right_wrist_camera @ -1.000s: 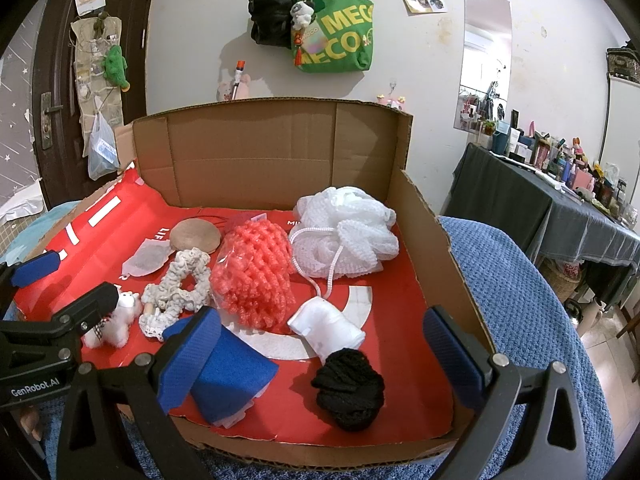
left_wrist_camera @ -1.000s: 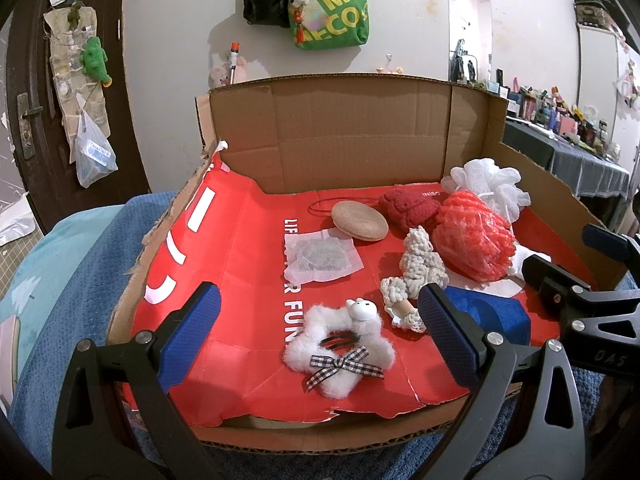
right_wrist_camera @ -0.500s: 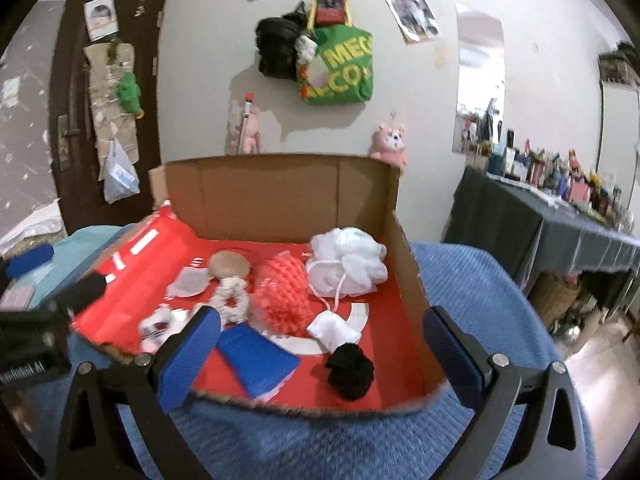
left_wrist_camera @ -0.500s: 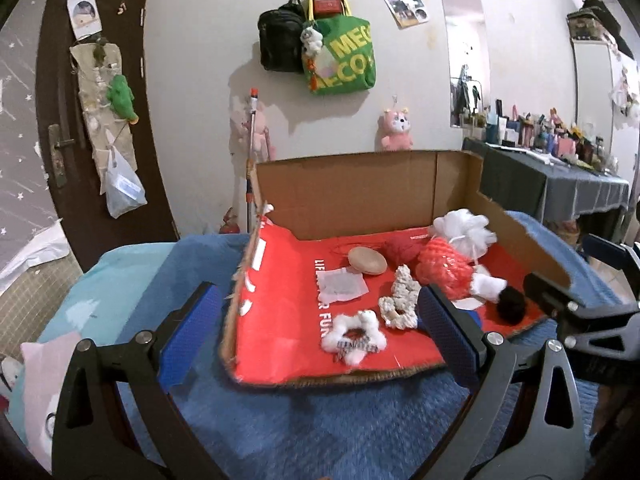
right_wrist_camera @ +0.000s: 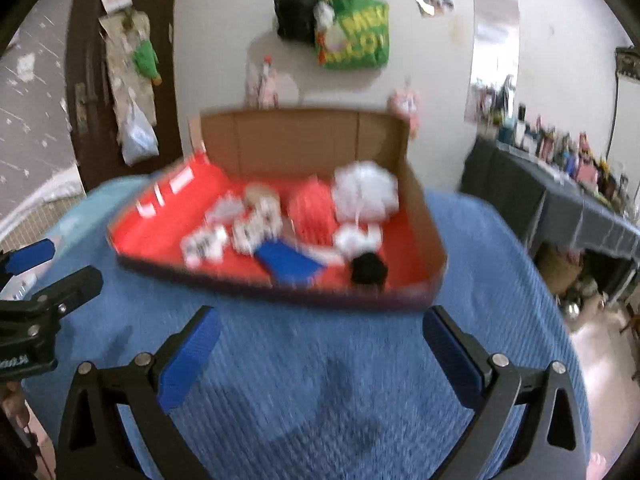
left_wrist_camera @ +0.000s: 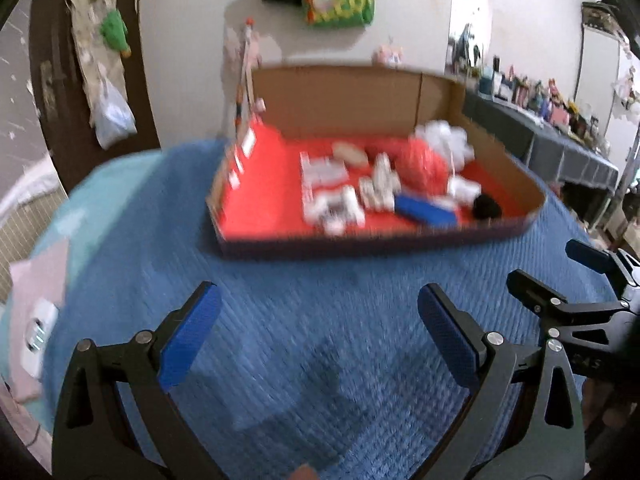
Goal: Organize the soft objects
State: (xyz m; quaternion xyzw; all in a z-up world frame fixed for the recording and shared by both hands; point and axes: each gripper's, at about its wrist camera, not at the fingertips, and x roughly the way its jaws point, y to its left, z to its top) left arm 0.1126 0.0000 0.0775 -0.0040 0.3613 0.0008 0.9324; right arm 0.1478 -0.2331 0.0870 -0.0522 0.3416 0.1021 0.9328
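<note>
A shallow cardboard box (left_wrist_camera: 516,226) with a red lining stands on a blue quilt and holds several soft objects, blurred by motion: a white puff (right_wrist_camera: 366,190), a coral mesh ball (right_wrist_camera: 310,212), a blue cloth (right_wrist_camera: 290,262), a black ball (right_wrist_camera: 368,268), white knitted pieces (left_wrist_camera: 378,186). My left gripper (left_wrist_camera: 318,320) is open and empty, well short of the box over the quilt. My right gripper (right_wrist_camera: 320,338) is open and empty, also in front of the box (right_wrist_camera: 424,216). Each gripper shows at the edge of the other's view.
The blue quilt (left_wrist_camera: 320,320) covers the bed in front of the box. A pink cloth with a white device (left_wrist_camera: 38,322) lies at far left. A dark table with small items (right_wrist_camera: 576,196) stands at right. Bags hang on the wall (right_wrist_camera: 354,32).
Both grippers have pulled back away from the box, from over its front edge to above the quilt. The box now looks small and far. Both stay open and empty.
</note>
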